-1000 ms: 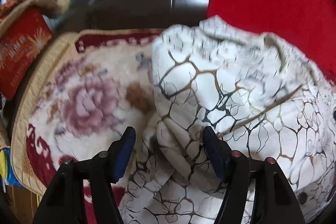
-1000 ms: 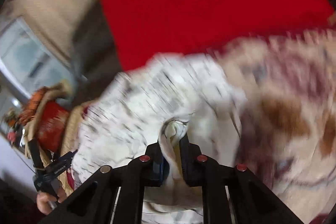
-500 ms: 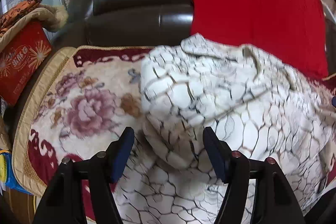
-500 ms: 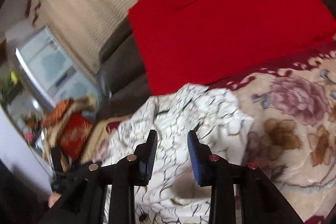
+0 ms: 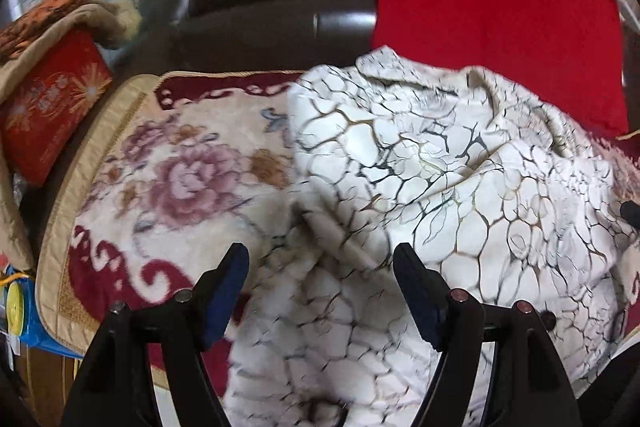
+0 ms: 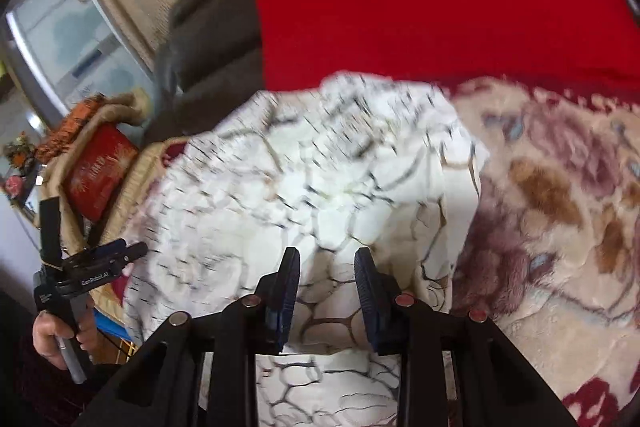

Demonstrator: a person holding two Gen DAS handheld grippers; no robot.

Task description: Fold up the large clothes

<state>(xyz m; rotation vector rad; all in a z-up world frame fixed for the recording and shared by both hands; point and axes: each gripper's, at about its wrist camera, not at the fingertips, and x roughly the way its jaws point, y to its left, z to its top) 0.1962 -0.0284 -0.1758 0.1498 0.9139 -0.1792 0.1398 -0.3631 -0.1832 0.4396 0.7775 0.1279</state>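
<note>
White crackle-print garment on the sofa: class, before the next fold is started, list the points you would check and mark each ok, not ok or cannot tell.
1. Left gripper open, nothing pinched: ok.
2. Right gripper, jaws just opened, clear of cloth: ok.
3. White crackle-print garment resting on the floral blanket: ok.
4. Garment lying flat and smooth: not ok, bunched and creased.
5. Edges lined up: cannot tell, blurred.
6. Red cloth clear of the garment: cannot tell.

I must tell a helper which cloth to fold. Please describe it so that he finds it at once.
On the dark sofa lies a flowered blanket. The garment lies crumpled on it, before the red cloth. Only it is white with black and gold crack lines.
</note>
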